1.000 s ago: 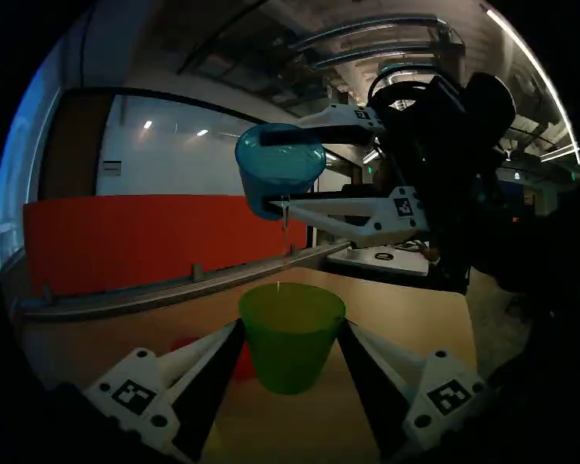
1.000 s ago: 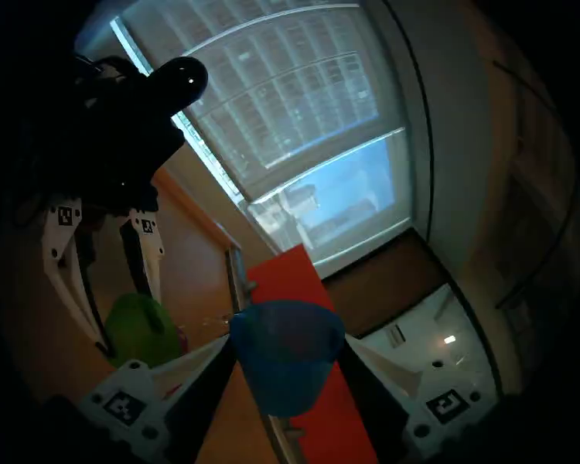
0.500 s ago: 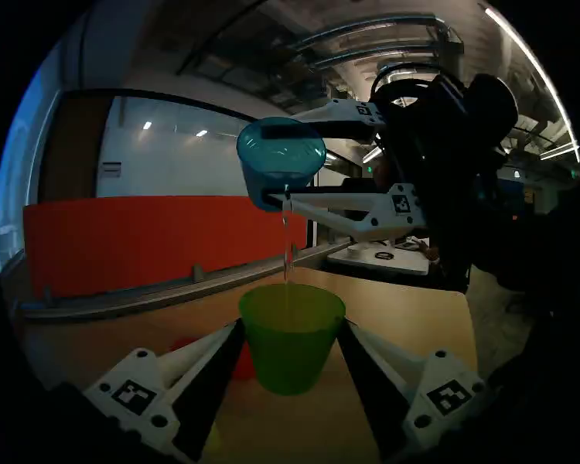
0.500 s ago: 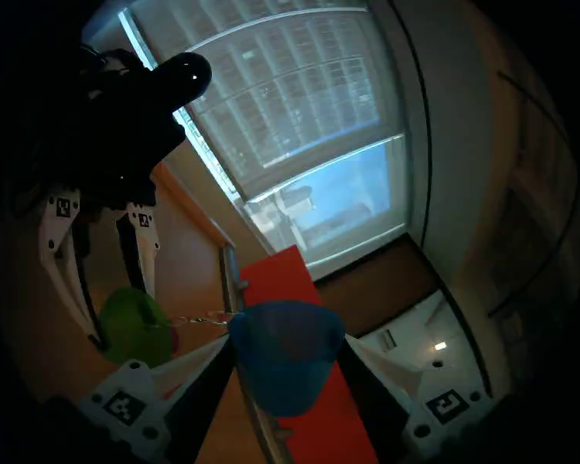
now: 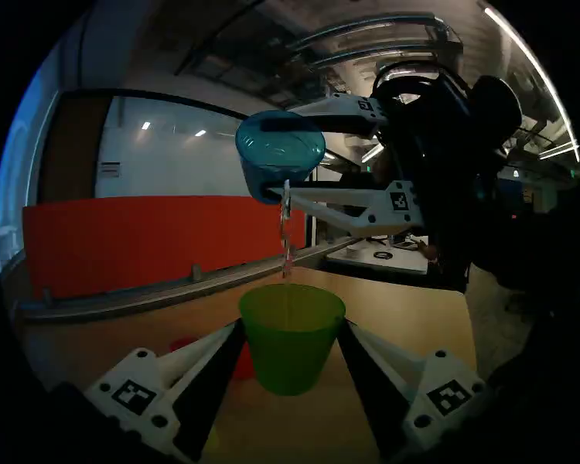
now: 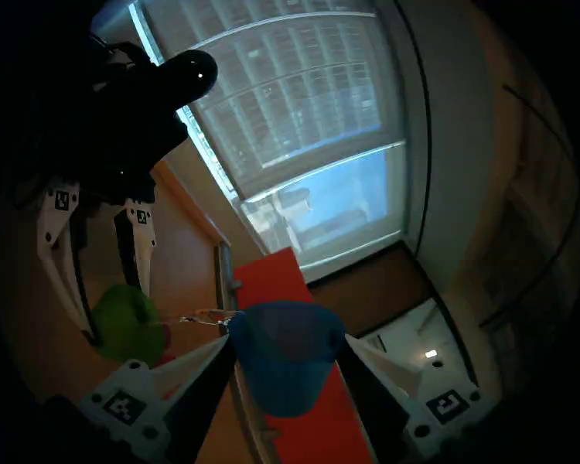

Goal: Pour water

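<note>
My left gripper (image 5: 291, 348) is shut on a green cup (image 5: 291, 337), upright over the wooden table (image 5: 414, 313). Above it my right gripper (image 5: 286, 162) holds a blue cup (image 5: 279, 161) tipped toward the green one. A thin stream of water (image 5: 285, 243) falls from the blue cup's rim into the green cup. In the right gripper view, the right gripper (image 6: 286, 367) is shut on the blue cup (image 6: 284, 365), and water (image 6: 201, 317) runs from its rim toward the green cup (image 6: 124, 323), which sits between the left gripper's white fingers (image 6: 139, 243).
A red partition (image 5: 151, 236) with a metal rail (image 5: 174, 284) runs along the table's far edge. A small red object (image 5: 183, 343) lies on the table, left of the green cup. A white desk (image 5: 383, 259) stands behind. Large windows (image 6: 305, 124) fill the wall beyond.
The blue cup has tipped further, and the water went from a few drops to a steady thin stream into the green cup. The green cup has stayed in place.
</note>
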### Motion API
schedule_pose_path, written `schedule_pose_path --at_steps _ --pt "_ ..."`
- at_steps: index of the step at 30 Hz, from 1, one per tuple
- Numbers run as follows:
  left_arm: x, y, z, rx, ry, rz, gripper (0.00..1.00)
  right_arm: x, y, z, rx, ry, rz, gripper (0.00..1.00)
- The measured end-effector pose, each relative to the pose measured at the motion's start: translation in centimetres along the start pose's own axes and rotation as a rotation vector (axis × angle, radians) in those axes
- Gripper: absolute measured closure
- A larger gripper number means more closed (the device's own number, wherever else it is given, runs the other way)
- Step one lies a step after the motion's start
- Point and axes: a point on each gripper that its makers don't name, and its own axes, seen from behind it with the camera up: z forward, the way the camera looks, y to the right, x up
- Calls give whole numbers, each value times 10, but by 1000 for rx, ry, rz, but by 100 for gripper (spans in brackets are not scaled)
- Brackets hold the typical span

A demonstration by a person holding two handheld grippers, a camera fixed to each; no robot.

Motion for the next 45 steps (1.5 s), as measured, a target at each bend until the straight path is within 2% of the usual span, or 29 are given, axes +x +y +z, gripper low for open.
schedule_pose_path --at_steps 45 --pt "-2 3 0 -8 -2 -2 16 11 8 0 -35 12 -158 11"
